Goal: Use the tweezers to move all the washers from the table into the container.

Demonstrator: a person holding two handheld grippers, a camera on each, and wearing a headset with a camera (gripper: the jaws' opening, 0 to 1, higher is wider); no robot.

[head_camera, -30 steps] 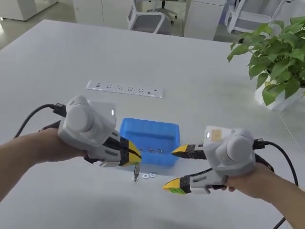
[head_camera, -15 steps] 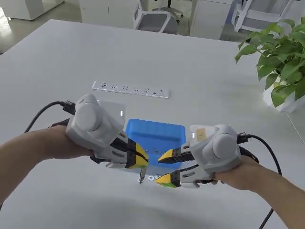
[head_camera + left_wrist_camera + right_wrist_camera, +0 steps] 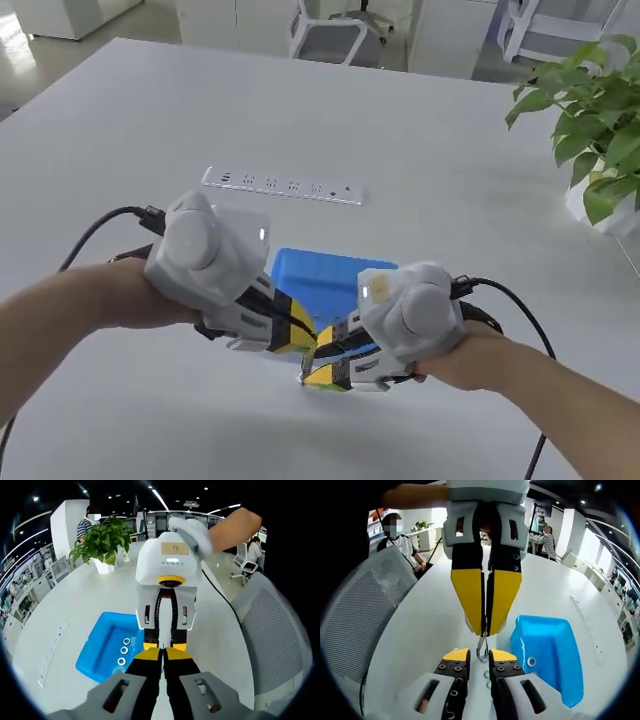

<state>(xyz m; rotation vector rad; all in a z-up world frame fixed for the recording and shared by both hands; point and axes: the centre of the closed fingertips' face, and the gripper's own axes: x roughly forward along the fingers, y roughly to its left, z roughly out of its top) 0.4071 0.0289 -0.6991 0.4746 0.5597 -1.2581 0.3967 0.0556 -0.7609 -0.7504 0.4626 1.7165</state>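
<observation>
At lower centre of the right gripper view, the tweezers (image 3: 482, 649) are hanging tip-down close to two washers (image 3: 486, 674) lying on the table (image 3: 430, 640) just beside the blue container (image 3: 550, 650). The left hand-held gripper (image 3: 486, 629) is pinching the tweezers, while the right hand-held gripper (image 3: 479, 655) is flanking their tip with jaws nearly together; whether they are squeezing it I cannot tell.

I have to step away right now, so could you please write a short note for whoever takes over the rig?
Left claw: shut on the tweezers, tips pointing down at the table.
Right claw: jaws on either side of the tweezers' tips; contact unclear.
Done: three washers lie in the container.
Left: at least two washers on the table beside the container, near the tweezers' tips.
</observation>
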